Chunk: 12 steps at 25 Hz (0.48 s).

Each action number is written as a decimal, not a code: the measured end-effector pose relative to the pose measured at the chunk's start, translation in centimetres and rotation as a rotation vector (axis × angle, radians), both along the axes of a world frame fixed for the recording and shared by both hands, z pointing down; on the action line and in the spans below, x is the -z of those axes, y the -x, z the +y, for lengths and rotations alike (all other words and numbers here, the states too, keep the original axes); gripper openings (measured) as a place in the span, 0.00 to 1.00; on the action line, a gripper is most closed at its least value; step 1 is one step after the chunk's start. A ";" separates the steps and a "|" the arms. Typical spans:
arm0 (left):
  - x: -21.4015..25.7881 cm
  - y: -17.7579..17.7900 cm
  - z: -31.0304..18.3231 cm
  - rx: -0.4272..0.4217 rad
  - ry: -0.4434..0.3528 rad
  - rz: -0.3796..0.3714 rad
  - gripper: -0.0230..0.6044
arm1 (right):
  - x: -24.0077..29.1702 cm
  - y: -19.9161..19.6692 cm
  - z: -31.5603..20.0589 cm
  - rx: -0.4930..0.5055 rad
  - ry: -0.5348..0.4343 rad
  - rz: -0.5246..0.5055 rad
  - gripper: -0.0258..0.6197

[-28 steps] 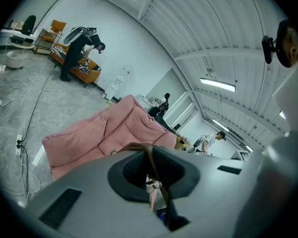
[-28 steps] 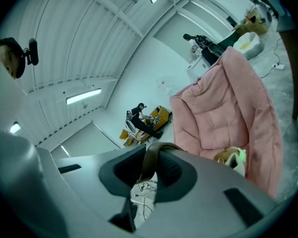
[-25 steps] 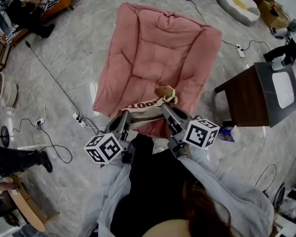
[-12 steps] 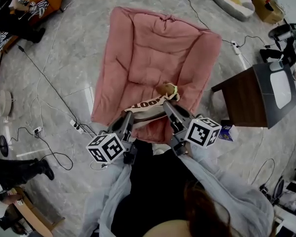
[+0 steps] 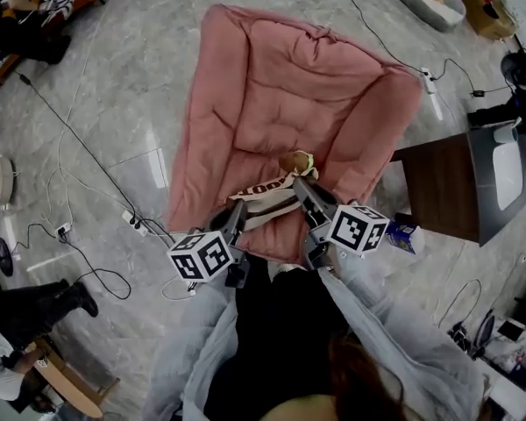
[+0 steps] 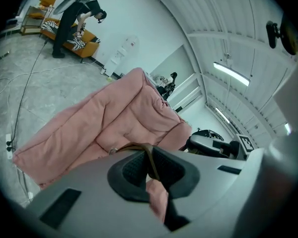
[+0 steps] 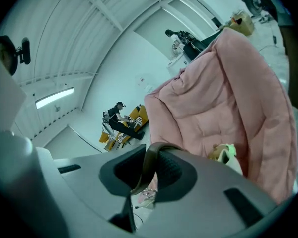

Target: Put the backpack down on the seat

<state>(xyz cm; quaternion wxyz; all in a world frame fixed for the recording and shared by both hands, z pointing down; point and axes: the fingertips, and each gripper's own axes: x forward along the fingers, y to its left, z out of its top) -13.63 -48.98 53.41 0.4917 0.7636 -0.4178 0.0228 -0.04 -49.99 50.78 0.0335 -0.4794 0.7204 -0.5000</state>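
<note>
**Both grippers pinched on straps, backpack (image 5: 265, 196) at the front of the seat (image 5: 289, 77)**

At the left of the head view, the left gripper (image 5: 238, 207) reaches forward from a grey sleeve (image 5: 202, 340), with its marker cube facing the camera. In its own view the jaws are pressed fully together on a thin brown strap (image 6: 148, 155) (the band rises out of the pads and curls away to the left). Pink padding fills the background behind it.

Between the two grippers is the backpack, a small cream bag with dark lettering and a plush charm (image 5: 296, 160) at its upper right. It lies over the front edge of the pink padded seat. It seems to touch the cushion, though the steep angle leaves that unsure.

To the right, the right gripper (image 5: 300, 184) points the same way. Its view shows the pads closed on a thicker strap loop (image 7: 150, 157), which keeps them a sliver apart. The charm shows just past the right jaw.

A dark wooden table (image 5: 438, 191) stands just beside the seat's right side.
</note>
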 end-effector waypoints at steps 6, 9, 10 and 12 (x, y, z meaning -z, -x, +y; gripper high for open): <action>-1.9 1.3 -4.2 0.021 -0.015 -0.007 0.08 | -1.7 1.6 -4.1 0.008 -0.034 0.024 0.13; -2.7 1.5 -4.5 0.004 -0.015 -0.031 0.08 | -3.0 2.0 -4.3 0.012 -0.014 0.051 0.14; -2.9 1.6 -4.6 0.003 -0.011 -0.032 0.08 | -3.4 2.0 -4.3 0.005 -0.001 0.052 0.14; -3.3 1.7 -4.8 0.010 0.001 -0.021 0.08 | -4.0 1.9 -4.4 -0.012 0.018 0.051 0.14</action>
